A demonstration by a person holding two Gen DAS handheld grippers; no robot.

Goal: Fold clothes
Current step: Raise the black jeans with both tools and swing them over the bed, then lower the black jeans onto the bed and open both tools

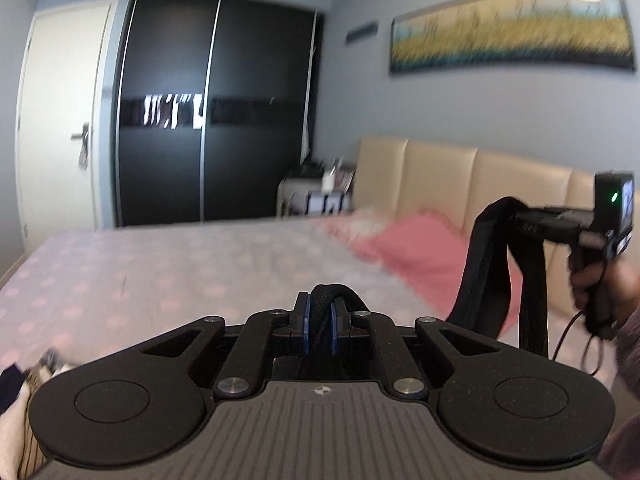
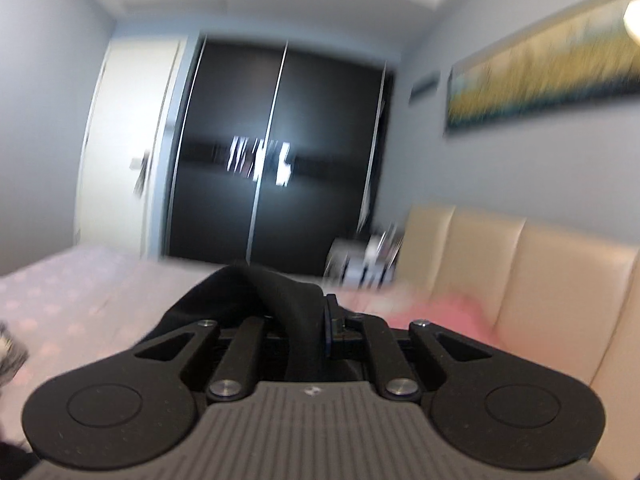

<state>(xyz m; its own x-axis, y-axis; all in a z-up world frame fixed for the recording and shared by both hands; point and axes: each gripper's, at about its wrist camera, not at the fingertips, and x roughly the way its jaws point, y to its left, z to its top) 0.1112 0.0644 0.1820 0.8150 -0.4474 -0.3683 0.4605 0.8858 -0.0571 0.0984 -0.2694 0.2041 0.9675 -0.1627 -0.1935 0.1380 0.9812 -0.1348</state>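
Both tongs, left (image 1: 320,322) and right (image 2: 320,320), clamp a black knit fabric garment (image 1: 496,272) aloft over the polka-dot bed (image 1: 160,272); folding looks barely begun.

A black sliding-door wardrobe (image 1: 216,112) with silver trim stands against the far wall, a white door (image 1: 60,120) with a metal handle just left of it. A long framed painting of golden reeds (image 1: 512,32) hangs above the beige padded headboard (image 1: 460,176). A pink pillow (image 1: 416,248) lies on the polka-dot bedsheet (image 1: 160,272). A cluttered bedside cabinet (image 1: 316,196) sits between wardrobe and headboard.
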